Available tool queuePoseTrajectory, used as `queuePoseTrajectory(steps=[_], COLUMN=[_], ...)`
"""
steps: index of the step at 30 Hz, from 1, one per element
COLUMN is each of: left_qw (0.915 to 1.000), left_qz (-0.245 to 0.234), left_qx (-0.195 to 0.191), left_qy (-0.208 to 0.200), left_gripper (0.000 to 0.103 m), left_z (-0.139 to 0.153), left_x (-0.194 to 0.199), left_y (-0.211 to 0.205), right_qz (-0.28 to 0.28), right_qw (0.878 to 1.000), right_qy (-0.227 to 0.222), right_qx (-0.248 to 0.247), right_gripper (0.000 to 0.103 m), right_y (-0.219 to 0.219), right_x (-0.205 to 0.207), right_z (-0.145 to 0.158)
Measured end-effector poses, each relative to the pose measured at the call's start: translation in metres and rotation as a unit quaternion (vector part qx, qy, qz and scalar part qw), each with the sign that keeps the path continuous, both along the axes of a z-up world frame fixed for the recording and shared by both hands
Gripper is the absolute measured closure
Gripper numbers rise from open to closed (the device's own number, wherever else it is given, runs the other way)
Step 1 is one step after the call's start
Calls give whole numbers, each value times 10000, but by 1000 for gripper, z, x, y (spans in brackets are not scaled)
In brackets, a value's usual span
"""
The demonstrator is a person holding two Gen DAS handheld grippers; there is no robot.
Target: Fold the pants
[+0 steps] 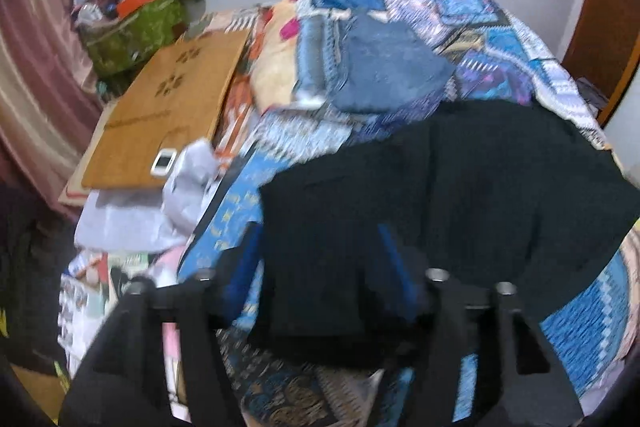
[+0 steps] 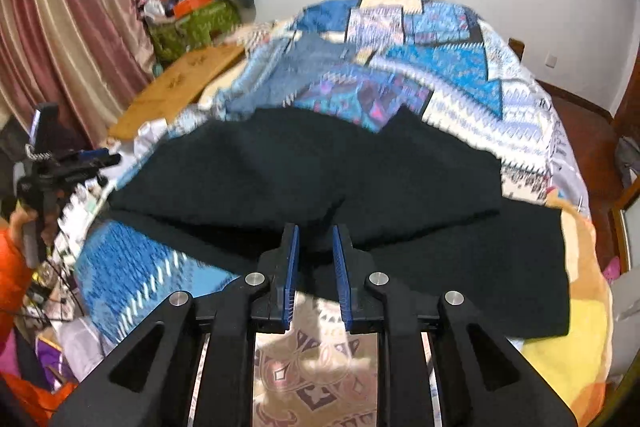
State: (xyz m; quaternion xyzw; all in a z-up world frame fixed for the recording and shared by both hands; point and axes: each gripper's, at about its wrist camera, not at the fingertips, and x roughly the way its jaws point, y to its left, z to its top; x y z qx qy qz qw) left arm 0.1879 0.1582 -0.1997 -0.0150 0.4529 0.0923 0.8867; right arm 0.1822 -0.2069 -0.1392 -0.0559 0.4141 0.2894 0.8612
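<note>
**A:** Start at your left; what have you got?

**B:** My left gripper [image 1: 320, 267] stands well open, blue pads wide apart; the near-left edge of the black pants [image 1: 460, 195] lies between them, but I judge the pads are not pressing it. The view is blurred, so I can't say whether cloth touches either pad. At ten o'clock from there sits a wooden board [image 1: 172, 99] with a phone [image 1: 164, 162] on its near end.

**A:** And the pants themselves?

**B:** Spread dark across the patterned bedspread [image 2: 420, 75], filling the middle of the bed; one layer seems already laid over another, with a lower edge running out toward four o'clock.

**A:** Your right?

**B:** My right gripper [image 2: 314, 267] is only narrowly parted; nothing is clamped; its tips hover at the pants' near edge, at six o'clock of the cloth.

**A:** What could go wrong?

**B:** If I close on the left too shallowly, I'd pinch only the top layer and drag the fold askew; too deep, and I'd catch the bedspread as well. Uneven lifts would skew the crease.
</note>
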Motion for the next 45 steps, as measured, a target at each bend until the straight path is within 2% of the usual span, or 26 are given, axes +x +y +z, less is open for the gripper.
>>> queuePoseTrajectory(steps=[3,4,6,7,8,10,11,16,22,28,31,37,39,41,43,45], left_qw=[9998,9996,9991,9986,9982,9965,9963,9966,9975,9976,9976,9974,9975,9974,9975,9974], left_qz=[-157,-198,-254,-271,-269,-320,-366,-513,-543,-395,-366,-431,-431,-437,-456,-503], left_qx=[-28,-29,-42,-49,-44,-69,-98,-217,-334,-563,-576,-494,-474,-445,-372,-310], left_qy=[-133,-193,-344,-447,-536,-763,-768,-605,-306,-3,148,285,312,348,378,412], left_gripper=[37,33,23,9,2,1,1,1,1,1,1,1,1,1,1,1], left_z=[17,23,35,42,47,55,57,50,23,-9,-21,-34,-36,-38,-40,-40], left_x=[18,25,38,46,50,62,68,105,144,168,172,176,177,178,178,178], left_y=[-12,-17,-25,-30,-34,-43,-46,-60,-69,-63,-61,-61,-62,-64,-67,-72], right_qz=[-49,-63,-135,-172,-218,-382,-479,-681,-819,-1009,-955,-790,-835,-814,-833,-807], right_qw=[9995,9992,9980,9976,9971,9964,9962,9968,9962,9919,9904,9880,9883,9894,9899,9904], right_qy=[-301,-398,-623,-673,-729,-749,-711,-300,108,750,954,1235,1186,1122,1026,986], right_qx=[-7,-9,-27,-51,-90,-120,-170,-286,-271,-181,-290,-479,-467,-434,-520,-545], right_gripper=[68,58,50,45,34,21,20,20,21,21,23,29,40,63,79,87], right_y=[-1,-1,-2,-1,-2,-3,-3,-5,-6,4,15,26,23,20,18,16], right_x=[6,9,19,26,35,51,63,111,162,221,238,246,246,244,244,242], right_z=[18,22,29,31,31,25,17,-13,-41,-76,-91,-119,-116,-114,-113,-111])
